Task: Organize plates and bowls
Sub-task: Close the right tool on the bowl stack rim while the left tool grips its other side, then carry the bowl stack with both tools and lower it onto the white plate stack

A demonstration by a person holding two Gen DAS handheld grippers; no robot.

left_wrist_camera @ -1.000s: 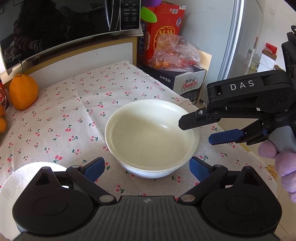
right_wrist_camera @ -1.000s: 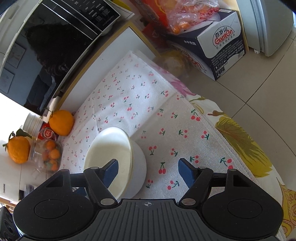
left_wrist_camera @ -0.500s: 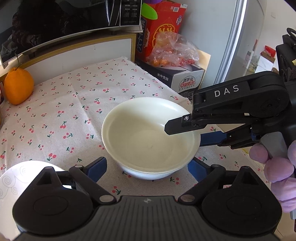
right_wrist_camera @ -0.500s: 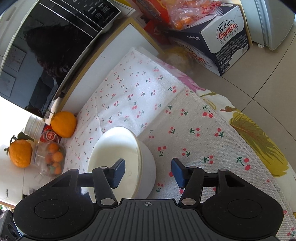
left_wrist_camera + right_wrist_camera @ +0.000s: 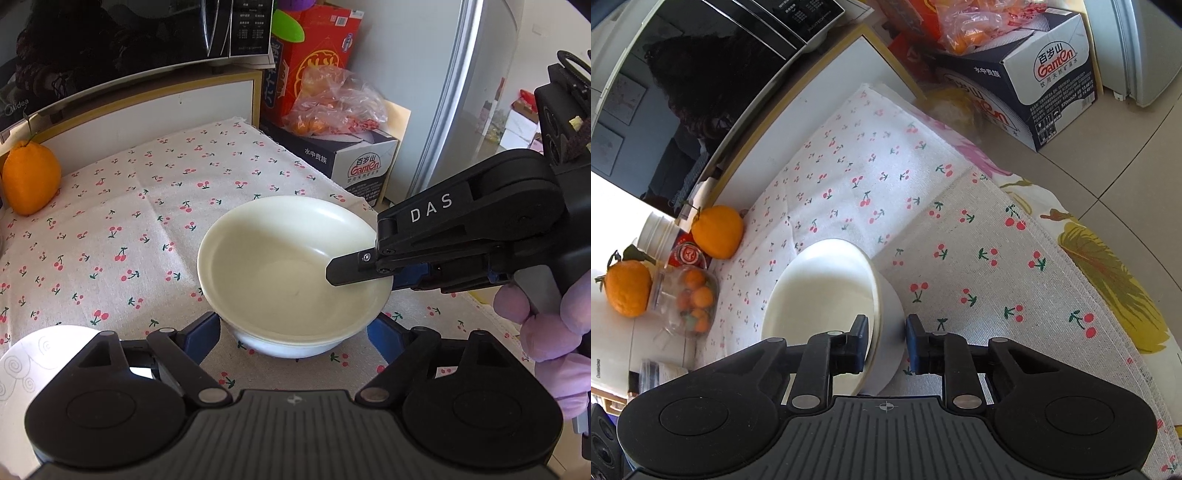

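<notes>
right gripper jaws just closing across stacked bowls rim near tablecloth right edge for lift, left gripper wide, holding nothing

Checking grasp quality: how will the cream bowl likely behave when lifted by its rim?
The cream bowl looks rigid and glossy, so probably slippery. The right gripper pinches one side only, so it may tilt. It sits nested in a white bowl, which might drag along.

Sunlit beige tiled floor, grey fridge, black microwave behind.
</notes>
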